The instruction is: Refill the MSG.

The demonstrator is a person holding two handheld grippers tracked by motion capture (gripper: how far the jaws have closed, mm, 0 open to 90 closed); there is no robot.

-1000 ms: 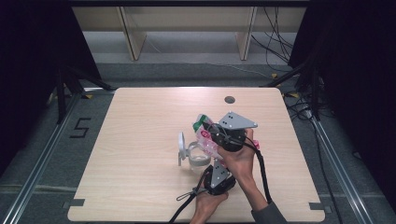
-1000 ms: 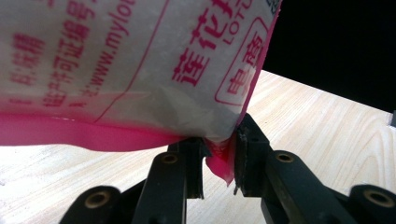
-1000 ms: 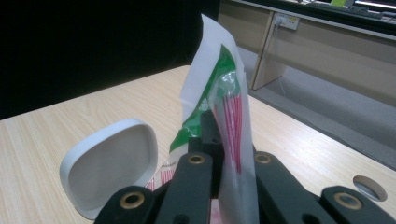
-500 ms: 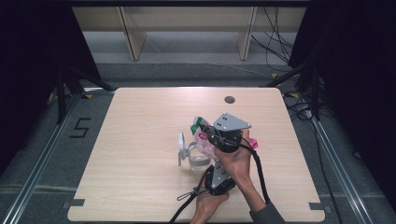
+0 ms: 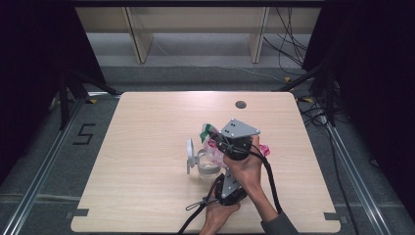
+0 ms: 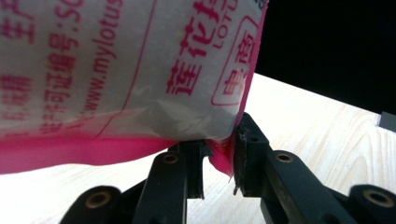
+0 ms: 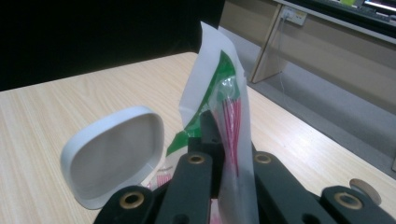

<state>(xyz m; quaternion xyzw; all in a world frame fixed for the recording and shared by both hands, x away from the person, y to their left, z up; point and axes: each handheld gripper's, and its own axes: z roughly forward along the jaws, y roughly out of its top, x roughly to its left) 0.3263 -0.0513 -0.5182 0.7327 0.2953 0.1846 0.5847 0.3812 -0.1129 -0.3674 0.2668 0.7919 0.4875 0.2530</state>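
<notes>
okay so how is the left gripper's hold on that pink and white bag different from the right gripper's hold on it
The left gripper pinches the bag at its pink sealed corner; the right gripper clamps the end with green print. In the left gripper view the bag spreads flat, its red lettering facing the camera; in the right gripper view the bag stands edge-on between the jaws. In the high view, the right gripper sits farther up the table. Both are shut on the bag.

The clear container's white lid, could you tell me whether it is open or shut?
Open. The white lid stands swung up on edge beside the clear container, and the right gripper view shows its hollow inner side.
</notes>
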